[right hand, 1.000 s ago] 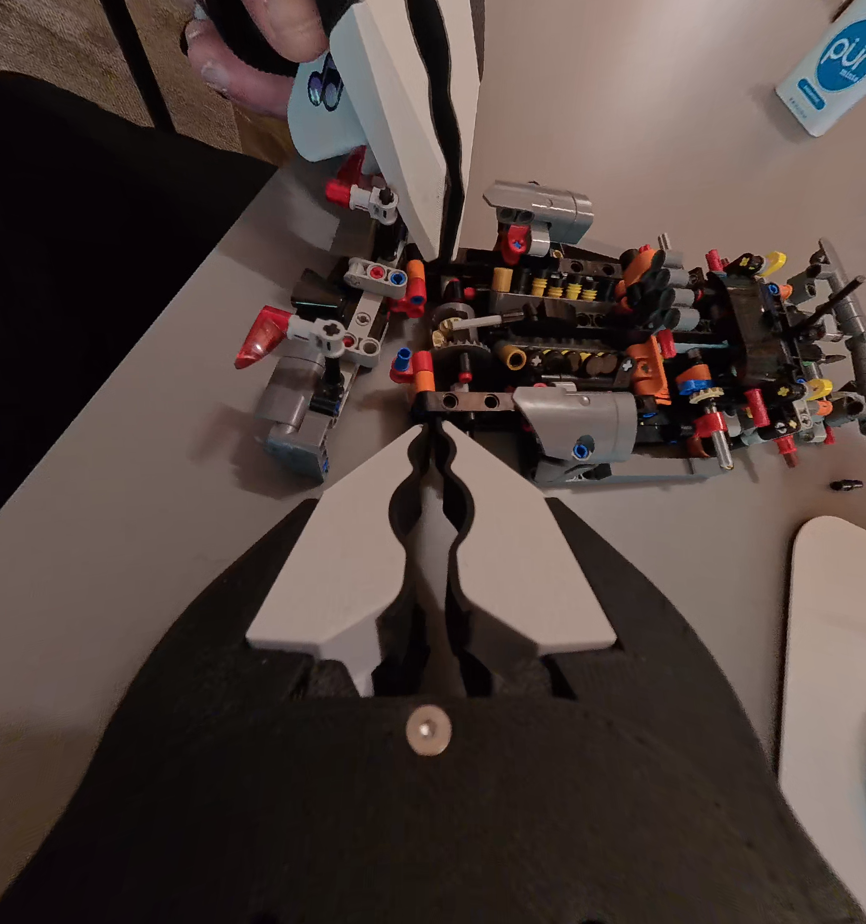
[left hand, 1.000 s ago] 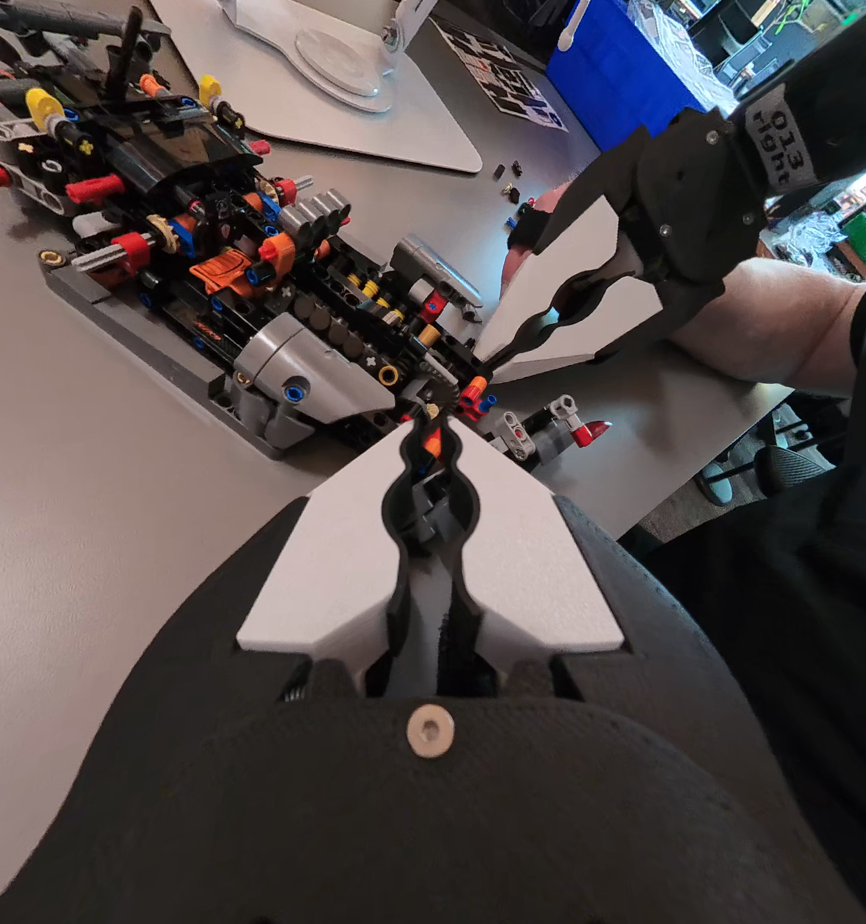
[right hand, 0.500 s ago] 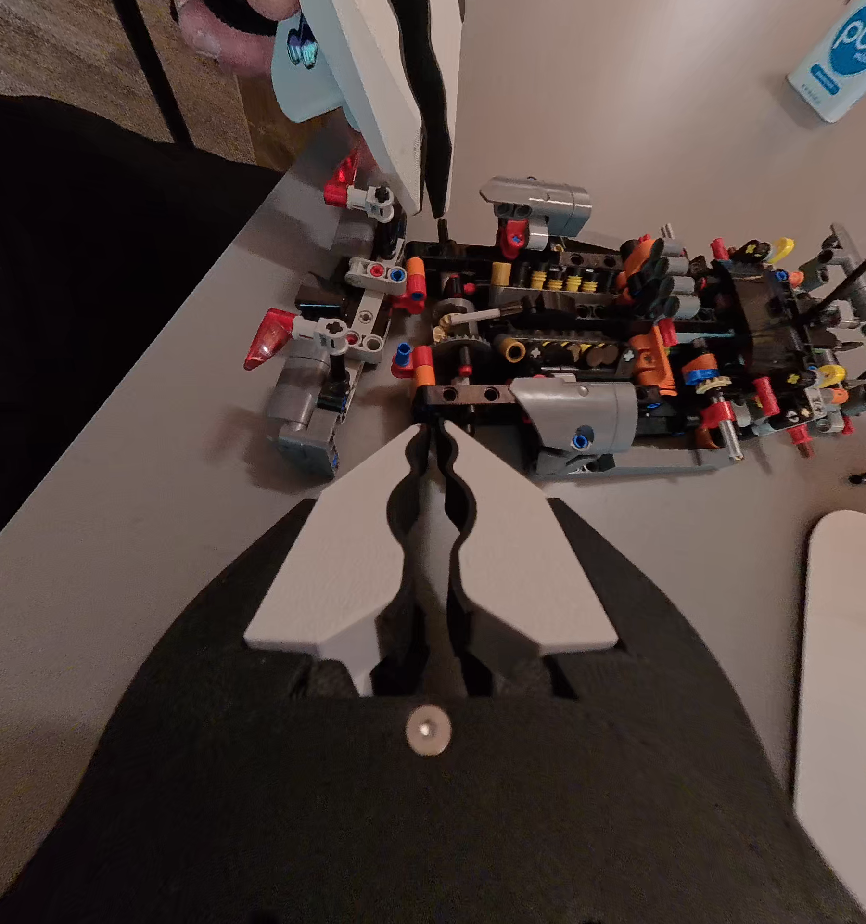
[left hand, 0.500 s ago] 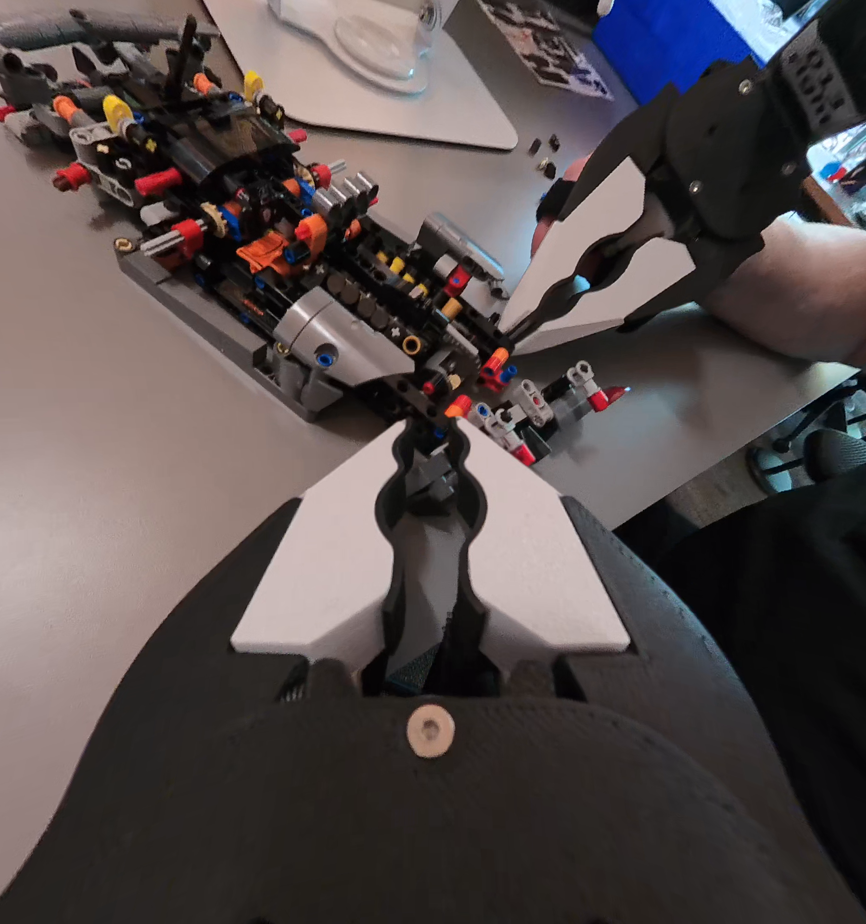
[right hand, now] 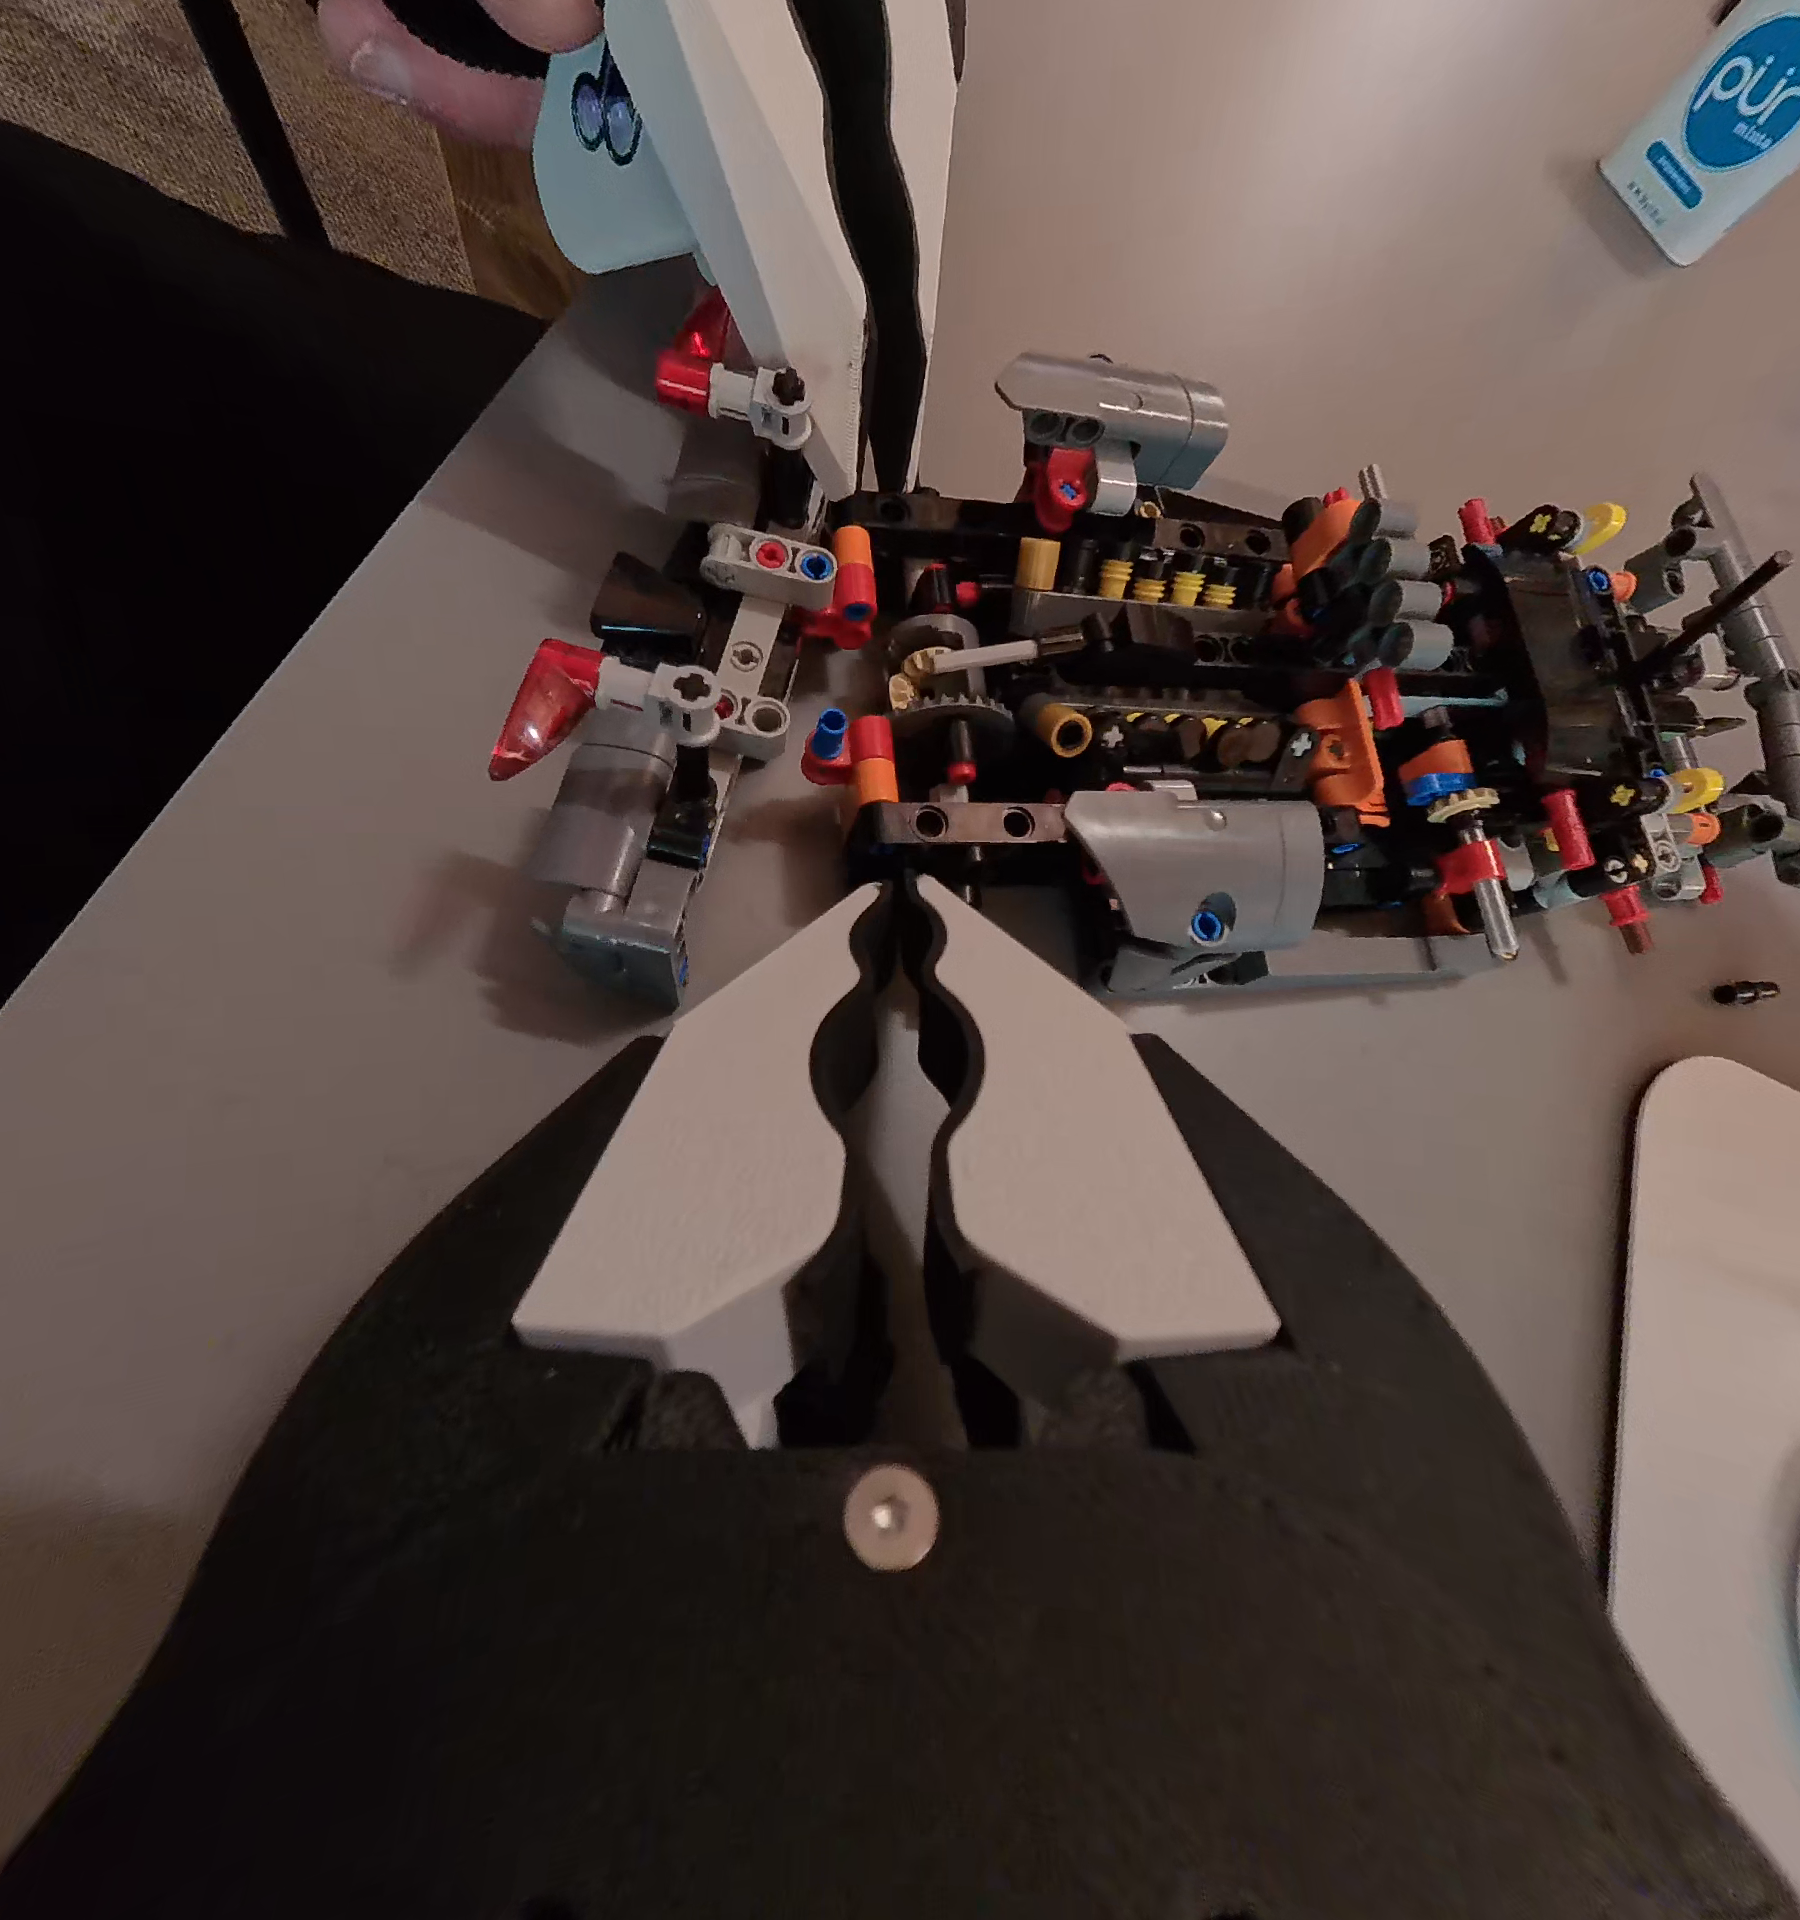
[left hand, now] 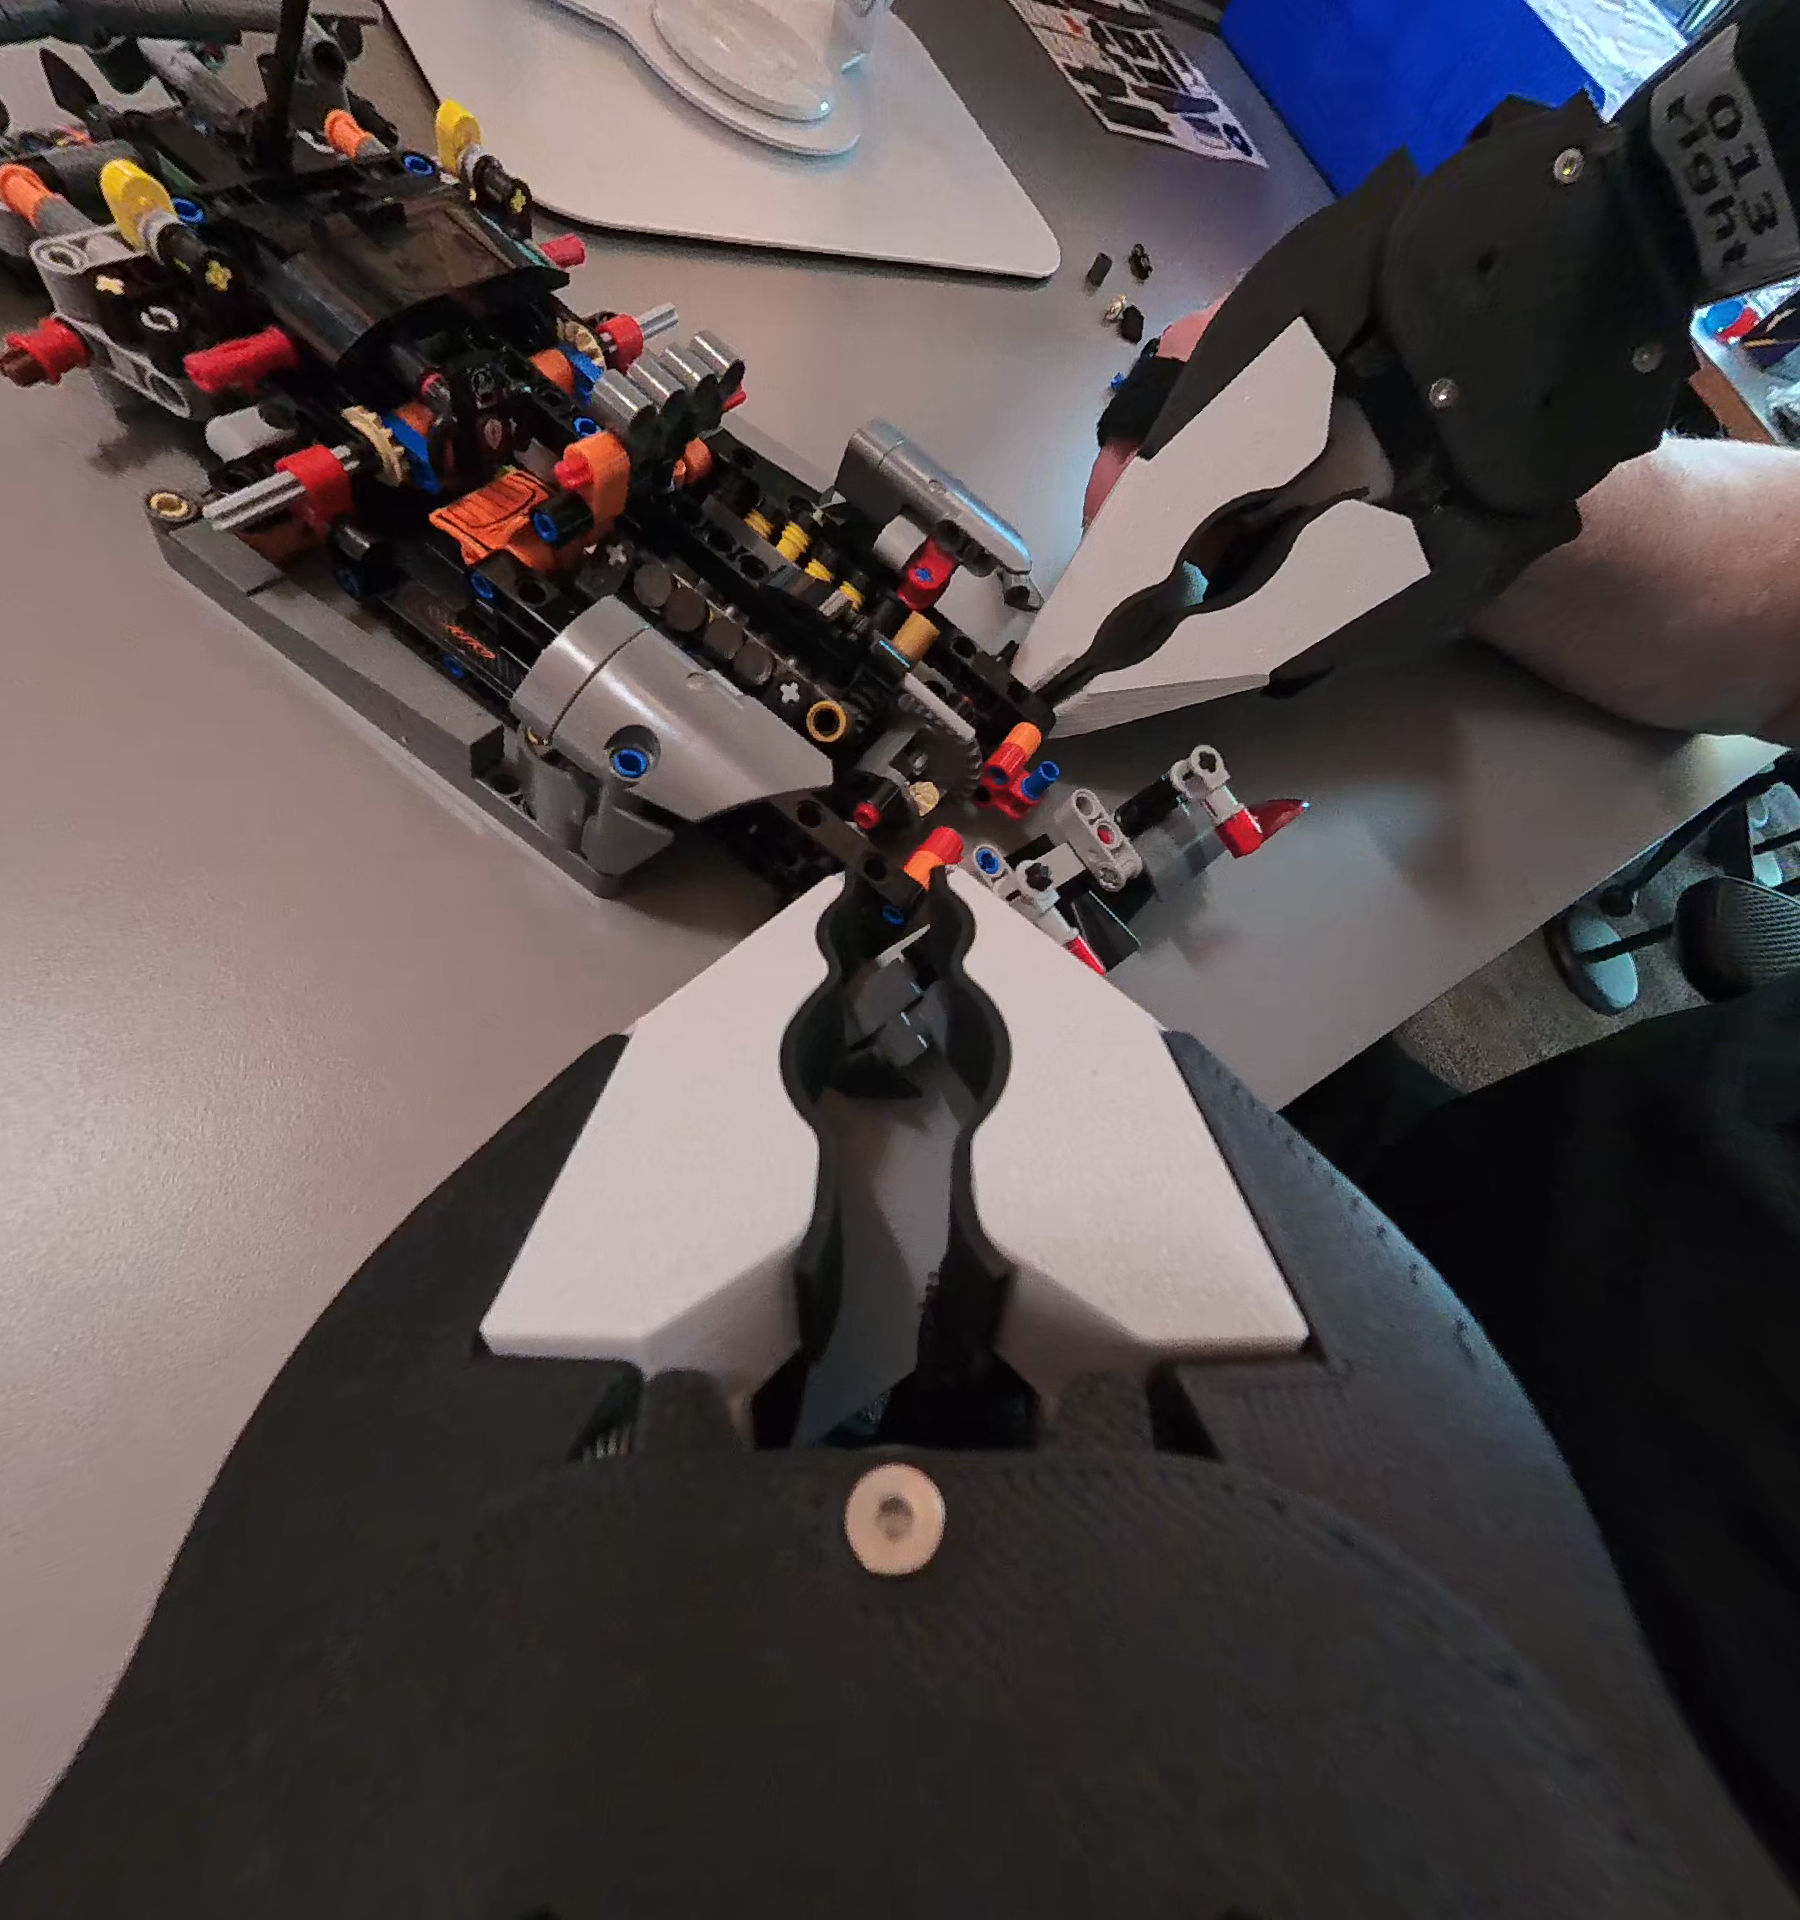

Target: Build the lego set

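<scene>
Black beams at the chassis rear end sit between both tools: left tool pinches one beam end, right tool, pressed together, touches the opposite beam. Tail module lies just beside on the desk. Steady the chassis; press squarely.

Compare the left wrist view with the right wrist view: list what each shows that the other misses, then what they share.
Left wrist view only: a blue bin, a printed sheet, a forearm.

Right wrist view only: a white-and-blue packet, one stray black pin.

Both: the lego car chassis, the small rear sub-assembly, the white monitor base, the grey table, the left claw and right claw.
</scene>
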A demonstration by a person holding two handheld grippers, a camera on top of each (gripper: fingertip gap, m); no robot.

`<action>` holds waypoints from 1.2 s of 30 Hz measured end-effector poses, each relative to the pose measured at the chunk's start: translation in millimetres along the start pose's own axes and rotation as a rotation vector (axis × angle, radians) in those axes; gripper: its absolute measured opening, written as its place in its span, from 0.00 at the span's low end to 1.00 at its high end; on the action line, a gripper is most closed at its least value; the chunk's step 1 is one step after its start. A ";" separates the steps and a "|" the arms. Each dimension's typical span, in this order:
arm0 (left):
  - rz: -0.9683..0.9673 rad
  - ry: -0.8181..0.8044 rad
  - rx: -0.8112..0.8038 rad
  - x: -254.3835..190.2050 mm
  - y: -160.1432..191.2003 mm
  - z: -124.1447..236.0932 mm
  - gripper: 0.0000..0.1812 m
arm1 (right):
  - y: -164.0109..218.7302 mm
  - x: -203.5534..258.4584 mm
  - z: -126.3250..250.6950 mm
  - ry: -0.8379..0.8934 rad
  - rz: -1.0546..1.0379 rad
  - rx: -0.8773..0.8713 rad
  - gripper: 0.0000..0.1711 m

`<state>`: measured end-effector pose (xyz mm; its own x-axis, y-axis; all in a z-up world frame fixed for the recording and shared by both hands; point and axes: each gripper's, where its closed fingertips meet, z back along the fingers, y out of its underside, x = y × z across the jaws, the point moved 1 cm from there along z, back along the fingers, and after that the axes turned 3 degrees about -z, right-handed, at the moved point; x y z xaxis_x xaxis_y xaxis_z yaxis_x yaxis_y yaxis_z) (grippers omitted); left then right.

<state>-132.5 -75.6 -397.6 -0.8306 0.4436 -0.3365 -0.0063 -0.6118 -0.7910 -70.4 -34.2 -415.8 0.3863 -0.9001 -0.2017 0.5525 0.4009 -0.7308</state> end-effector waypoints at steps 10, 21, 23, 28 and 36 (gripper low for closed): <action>-0.009 0.003 -0.009 1.4 -0.7 0.6 0.05 | -1.2 1.4 0.0 0.005 0.005 -0.001 0.00; -0.010 0.005 -0.029 0.8 -2.0 1.5 0.05 | -4.1 1.1 1.7 0.001 -0.013 -0.022 0.00; -0.014 0.003 -0.028 0.6 -1.6 1.4 0.05 | -3.8 1.2 1.6 0.000 -0.012 -0.022 0.00; -0.023 -0.001 -0.038 0.3 -2.7 3.0 0.05 | -3.9 1.6 1.5 -0.001 -0.013 -0.023 0.00; -0.233 -0.080 -0.031 -4.8 -6.3 33.7 0.11 | -5.9 -2.6 5.4 0.006 -0.030 -0.041 0.00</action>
<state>-147.2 -95.9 -373.9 -0.8503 0.5162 -0.1022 -0.1869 -0.4779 -0.8583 -70.7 -33.2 -407.5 0.3659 -0.9125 -0.1831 0.5326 0.3666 -0.7629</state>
